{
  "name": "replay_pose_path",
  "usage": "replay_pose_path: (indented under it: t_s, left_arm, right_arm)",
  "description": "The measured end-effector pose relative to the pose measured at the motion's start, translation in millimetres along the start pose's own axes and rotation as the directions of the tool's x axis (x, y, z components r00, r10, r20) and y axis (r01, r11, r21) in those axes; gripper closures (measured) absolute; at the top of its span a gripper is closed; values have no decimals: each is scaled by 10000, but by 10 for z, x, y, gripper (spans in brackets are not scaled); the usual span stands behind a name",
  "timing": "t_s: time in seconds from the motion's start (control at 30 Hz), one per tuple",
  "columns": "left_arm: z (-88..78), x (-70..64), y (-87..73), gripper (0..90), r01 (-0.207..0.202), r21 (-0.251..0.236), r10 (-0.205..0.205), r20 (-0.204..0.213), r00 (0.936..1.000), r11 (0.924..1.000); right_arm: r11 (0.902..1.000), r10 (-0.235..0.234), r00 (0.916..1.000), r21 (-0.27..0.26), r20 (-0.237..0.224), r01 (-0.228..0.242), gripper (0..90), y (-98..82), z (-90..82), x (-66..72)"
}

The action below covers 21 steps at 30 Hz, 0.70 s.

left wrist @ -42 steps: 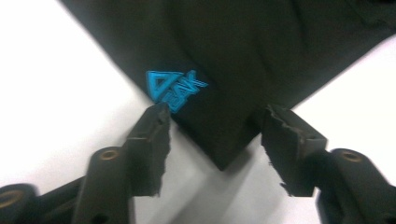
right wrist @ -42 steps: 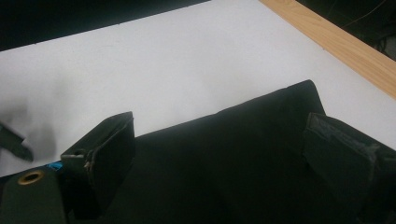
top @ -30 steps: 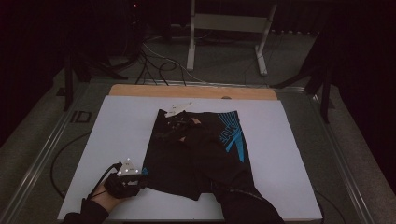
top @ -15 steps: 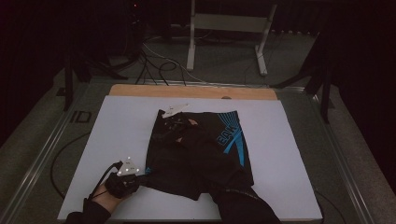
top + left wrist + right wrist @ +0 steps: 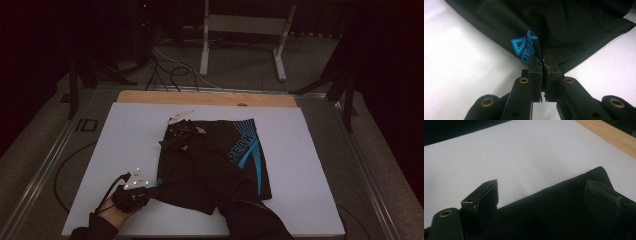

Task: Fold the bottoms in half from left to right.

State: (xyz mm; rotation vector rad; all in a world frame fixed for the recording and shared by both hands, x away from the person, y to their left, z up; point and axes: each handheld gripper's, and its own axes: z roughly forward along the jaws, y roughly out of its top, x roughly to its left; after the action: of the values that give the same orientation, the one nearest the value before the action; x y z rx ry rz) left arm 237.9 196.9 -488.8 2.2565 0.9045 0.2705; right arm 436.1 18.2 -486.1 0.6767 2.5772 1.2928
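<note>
A pair of black shorts (image 5: 215, 165) with blue lettering lies flat on the white table sheet (image 5: 125, 135). My left gripper (image 5: 150, 187) is at the shorts' near left corner, shut on the hem; in the left gripper view the jaws pinch the fabric edge (image 5: 542, 62) just beside a blue logo (image 5: 525, 46). My right arm reaches across the shorts to their far left corner. There my right gripper (image 5: 179, 126) stands open. In the right gripper view the black fabric (image 5: 554, 205) lies between its wide-apart fingers (image 5: 486, 195), with neither pad pressing on it.
A wooden strip (image 5: 205, 97) runs along the table's far edge. Beyond it are cables (image 5: 165, 70) and a white metal stand (image 5: 240, 35) on the floor. White sheet lies bare to the left and right of the shorts.
The right gripper has sunk a little onto the shorts' far left corner. The left gripper has stayed in place at the near corner.
</note>
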Motion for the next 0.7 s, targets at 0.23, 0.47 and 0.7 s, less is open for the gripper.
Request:
replay_pose_path:
  t_s: [0.23,0.47,0.7]
  left_arm:
    - [-1,3,-4,857,-7,5,7,43,10000,10000]
    - [1,4,-10,857,15,-8,-15,52,10000,10000]
    - [-10,6,-16,857,-37,-23,37,66,10000,10000]
  right_arm:
    - [9965,821,9923,92,924,-833,133,6,171,-74]
    - [9900,1289,9767,346,1714,-1368,172,82,329,-158]
    - [9836,1584,9593,477,2337,-1741,335,113,461,-161]
